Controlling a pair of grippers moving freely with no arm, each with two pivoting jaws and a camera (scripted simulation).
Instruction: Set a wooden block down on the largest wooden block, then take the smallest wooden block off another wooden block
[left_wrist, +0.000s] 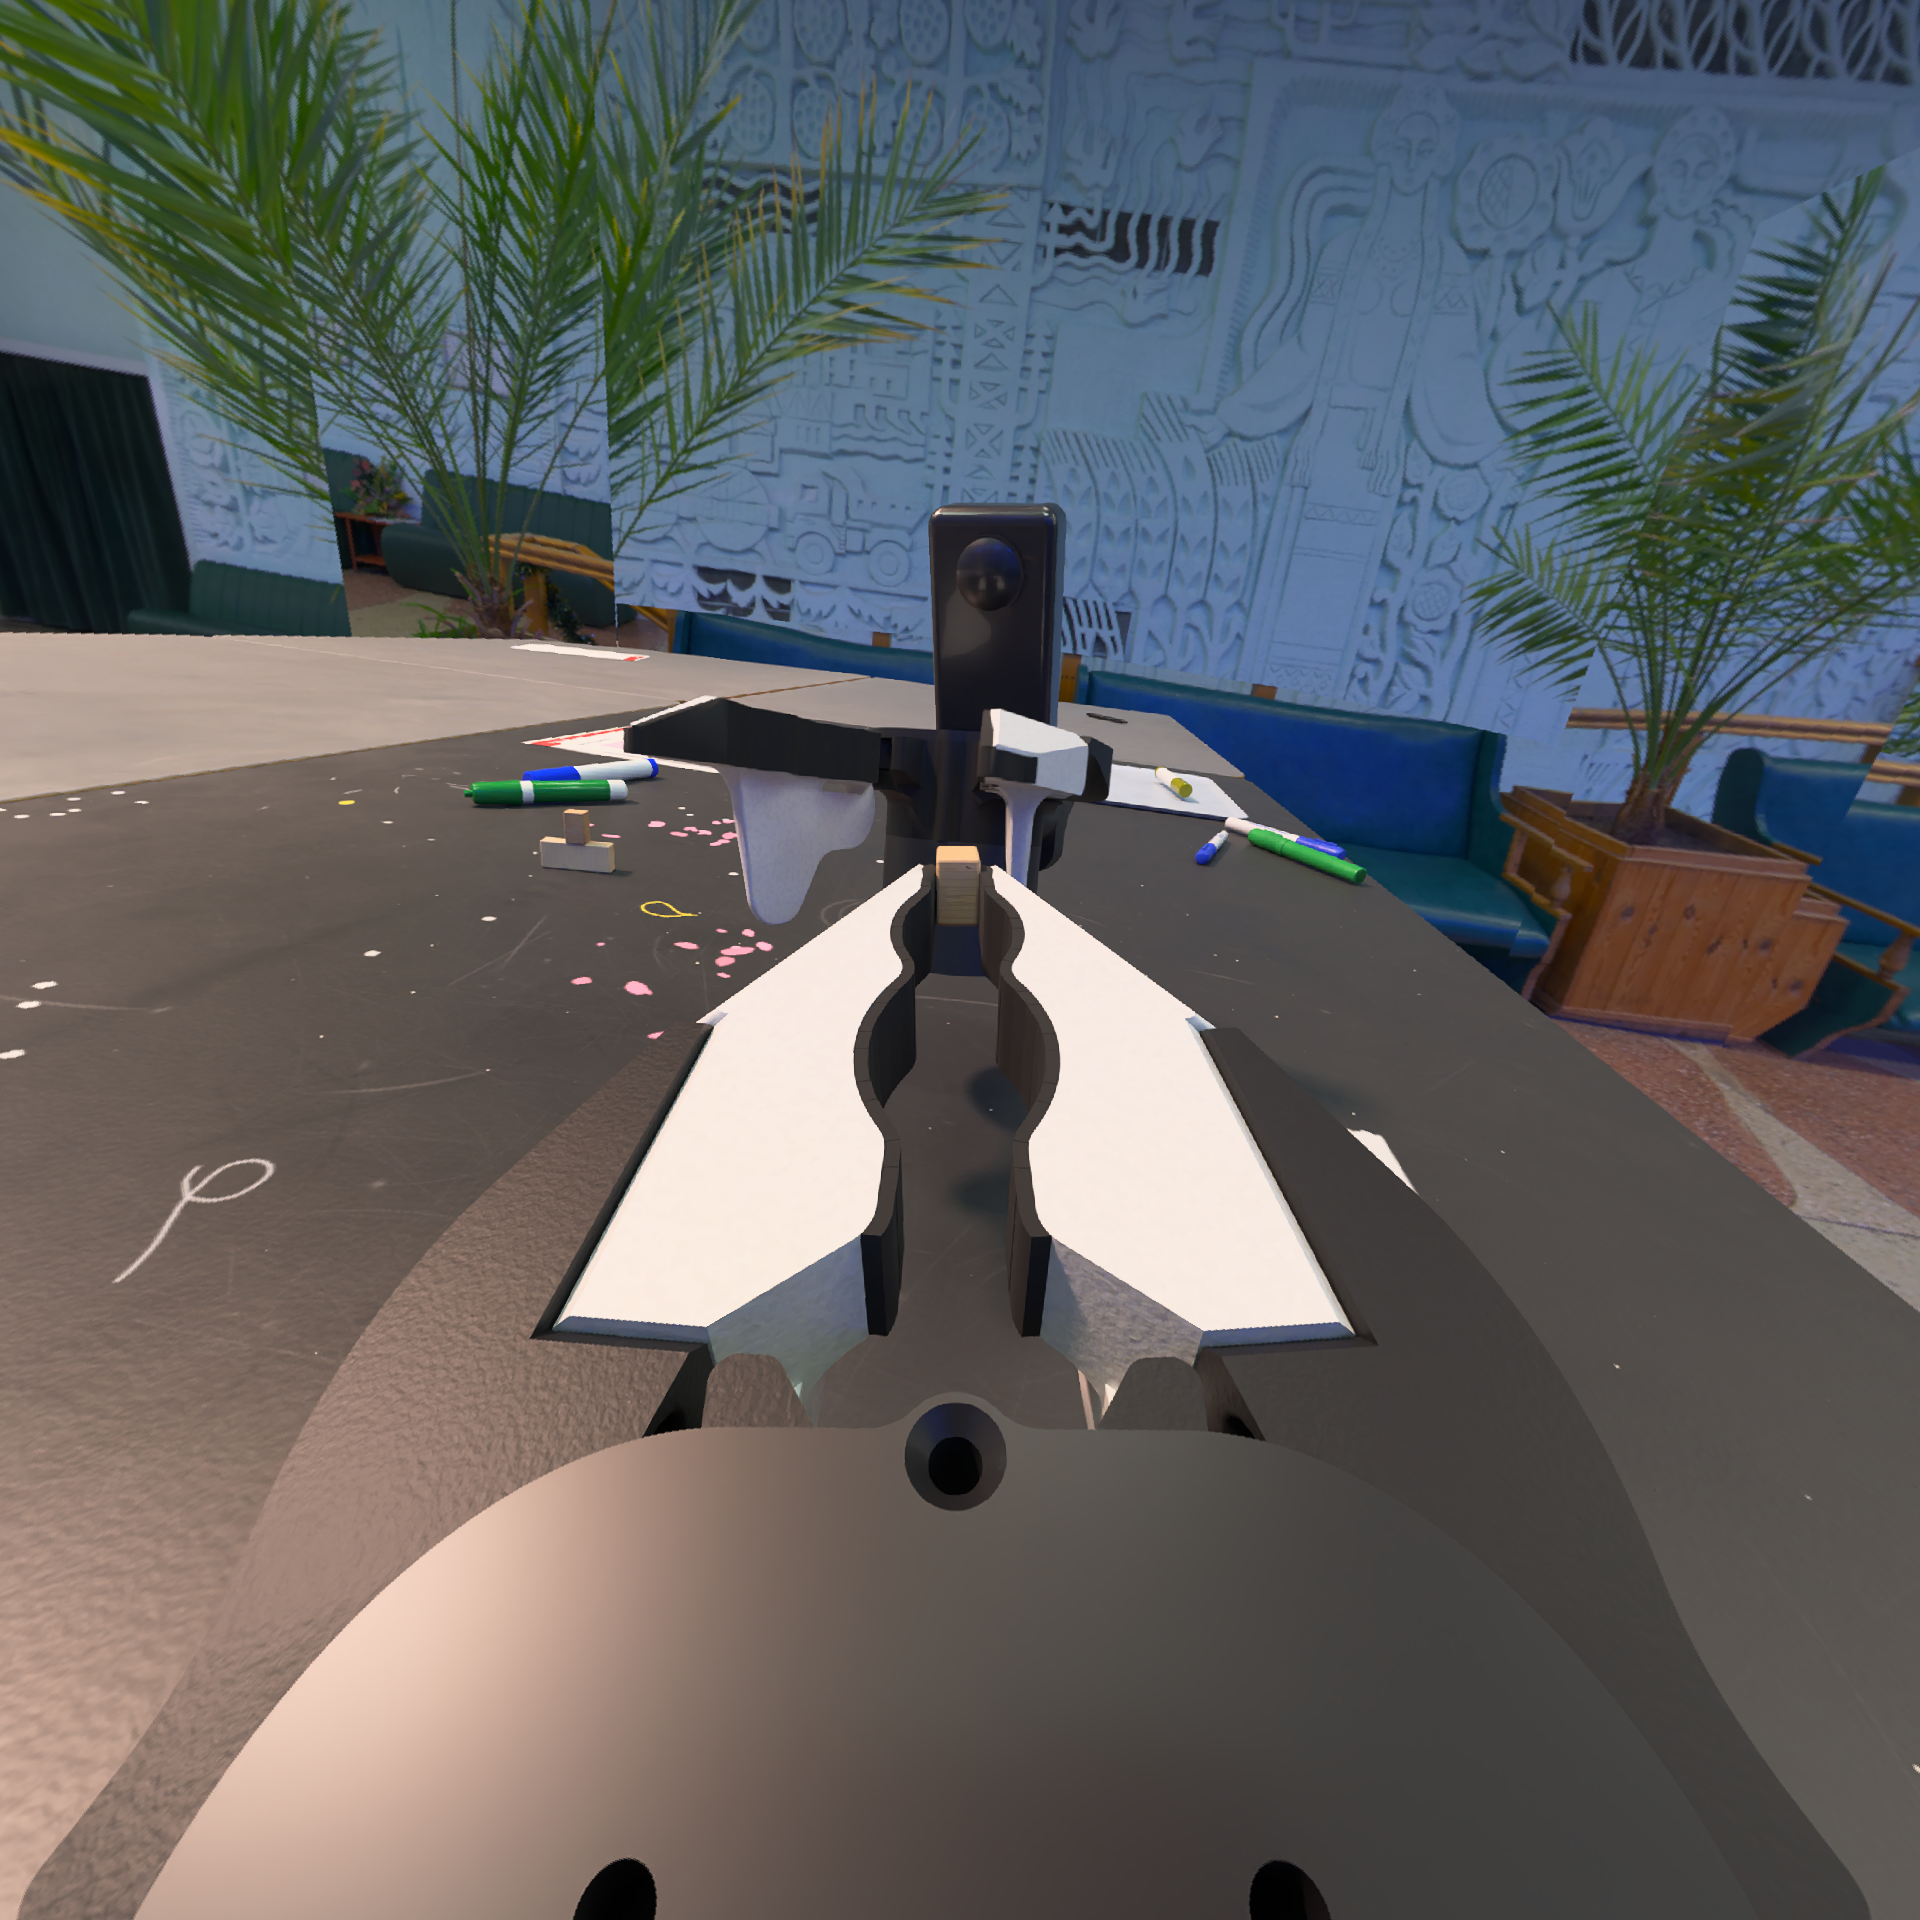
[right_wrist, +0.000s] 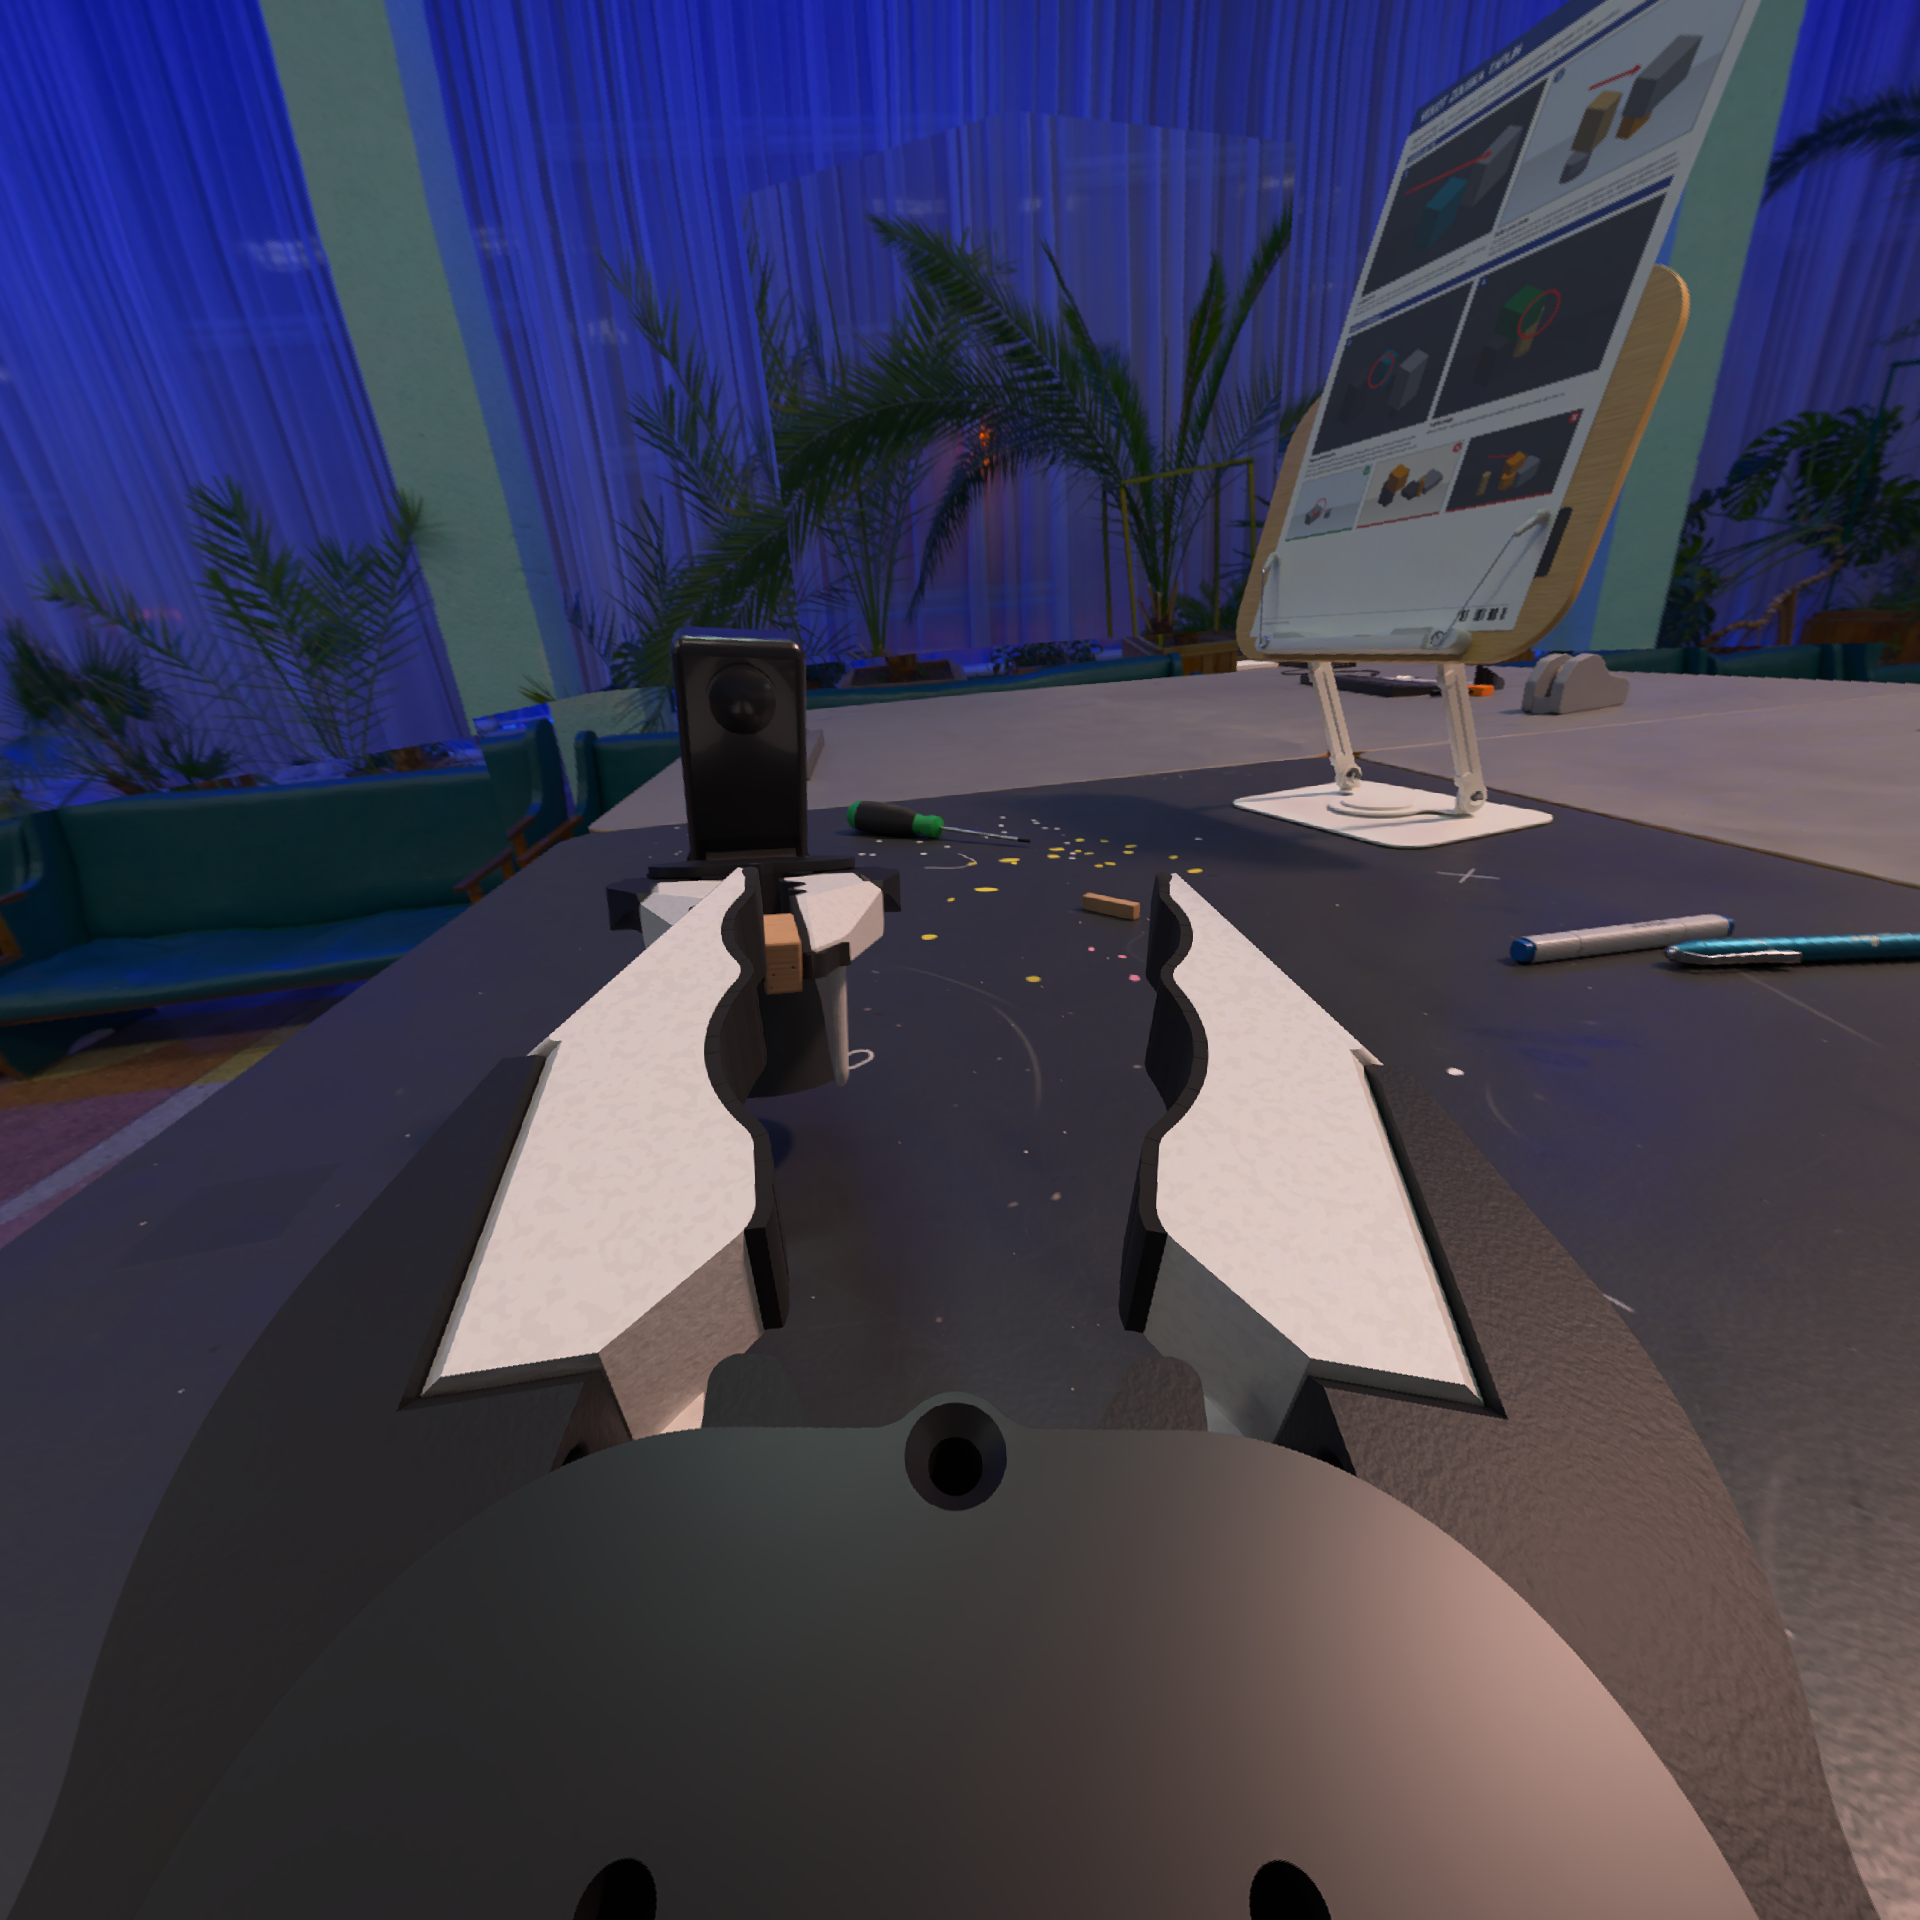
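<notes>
My left gripper (left_wrist: 957, 871) is shut on a small wooden block (left_wrist: 957, 896) and holds it above the dark table. It also shows in the right wrist view (right_wrist: 774, 940) with the block (right_wrist: 781, 951) between its fingertips. My right gripper (right_wrist: 956, 894) is open and empty, facing the left one; it shows in the left wrist view (left_wrist: 904, 842) just behind the held block. A tiny wooden block (left_wrist: 578, 826) sits on a pale flat wooden block (left_wrist: 578, 857) to the far left. Another wooden block (right_wrist: 1110, 905) lies flat on the table between my right fingertips, farther off.
Green and blue markers (left_wrist: 551, 792) lie behind the stack and more markers (left_wrist: 1304, 852) lie at the right by the table edge. A screwdriver (right_wrist: 896, 821), a document stand (right_wrist: 1392, 810) with a sheet and two pens (right_wrist: 1621, 935) lie beyond my right gripper.
</notes>
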